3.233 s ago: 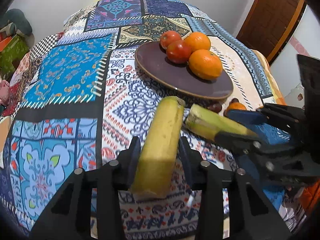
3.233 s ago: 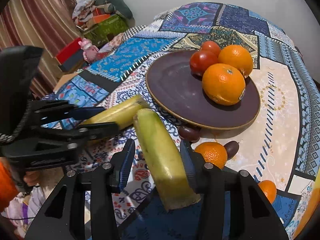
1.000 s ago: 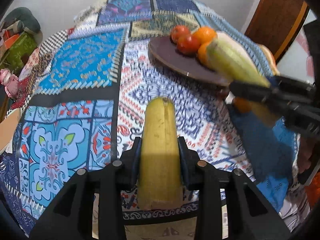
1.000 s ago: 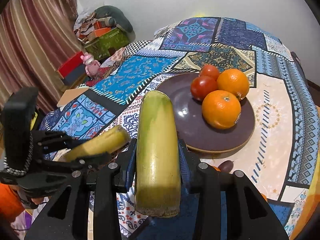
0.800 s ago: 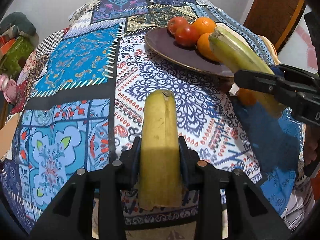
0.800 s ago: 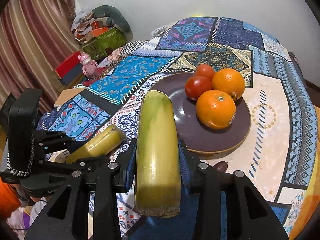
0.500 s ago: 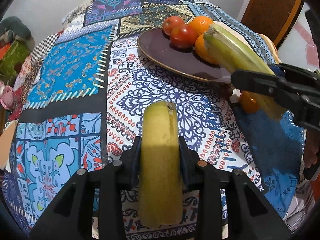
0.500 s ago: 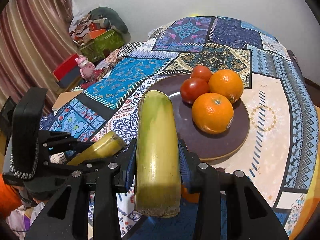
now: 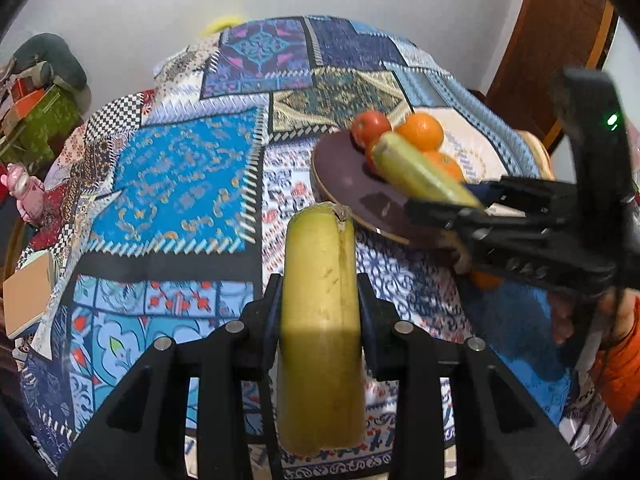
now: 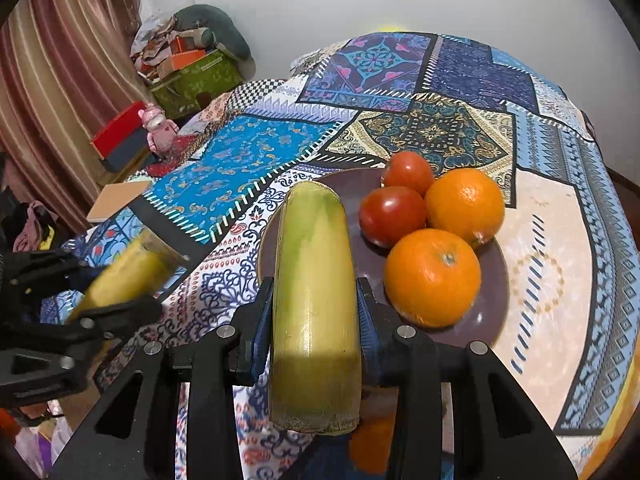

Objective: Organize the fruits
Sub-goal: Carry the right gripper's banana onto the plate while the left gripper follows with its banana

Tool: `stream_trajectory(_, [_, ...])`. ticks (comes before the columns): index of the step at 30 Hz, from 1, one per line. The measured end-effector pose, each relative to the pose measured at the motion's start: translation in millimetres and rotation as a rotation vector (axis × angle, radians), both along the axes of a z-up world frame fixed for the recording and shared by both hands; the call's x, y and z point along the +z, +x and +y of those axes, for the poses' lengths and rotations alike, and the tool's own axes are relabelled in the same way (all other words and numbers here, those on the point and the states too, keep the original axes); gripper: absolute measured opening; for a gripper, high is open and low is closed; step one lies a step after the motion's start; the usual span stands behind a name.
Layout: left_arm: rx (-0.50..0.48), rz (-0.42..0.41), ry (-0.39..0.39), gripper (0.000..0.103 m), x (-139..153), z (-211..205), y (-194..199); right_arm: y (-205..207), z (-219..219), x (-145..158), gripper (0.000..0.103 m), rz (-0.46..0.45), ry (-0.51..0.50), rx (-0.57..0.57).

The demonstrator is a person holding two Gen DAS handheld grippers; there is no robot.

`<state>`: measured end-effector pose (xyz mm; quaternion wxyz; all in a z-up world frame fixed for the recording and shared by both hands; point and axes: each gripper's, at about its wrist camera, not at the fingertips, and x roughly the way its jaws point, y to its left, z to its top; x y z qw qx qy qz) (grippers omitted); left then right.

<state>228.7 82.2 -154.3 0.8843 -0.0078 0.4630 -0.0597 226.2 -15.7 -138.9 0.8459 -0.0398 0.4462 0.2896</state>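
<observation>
Nearest, left gripper (image 9: 320, 304) clenched on yellow banana (image 9: 322, 320), held above patterned cloth (image 9: 176, 168). Right gripper (image 10: 316, 308) clenched on greenish banana (image 10: 314, 300). Beyond at one o'clock, plate (image 10: 494, 320) carrying oranges (image 10: 432, 278) and tomatoes (image 10: 392, 216).

The near-left half of the dark plate (image 10: 304, 192) lies bare, open to approach from the front. Its far-right half is crowded by two tomatoes (image 10: 394, 216) and two oranges (image 10: 434, 278), touching one another. Left of the plate, the patterned cloth (image 9: 172, 184) on the surface stretches unobstructed. Below the plate's near rim, a small orange (image 9: 484, 280) sits beside the right claw (image 9: 452, 208).
</observation>
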Motion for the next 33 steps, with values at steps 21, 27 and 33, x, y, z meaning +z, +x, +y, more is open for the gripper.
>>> stream_trajectory(21, [0.027,0.001,-0.035,0.035,-9.2,4.6,37.6,29.5,20.6,-23.7,0.036,0.044,-0.055,0.016])
stream_trajectory(27, [0.032,0.001,-0.046,0.035,-7.9,-0.6,45.1,26.3,6.2,-9.6,0.038,0.028,-0.033,-0.003])
stream_trajectory(33, [0.042,-0.003,-0.046,0.035,-3.7,-10.2,56.1,15.6,-16.4,9.7,0.038,-0.005,0.000,-0.009])
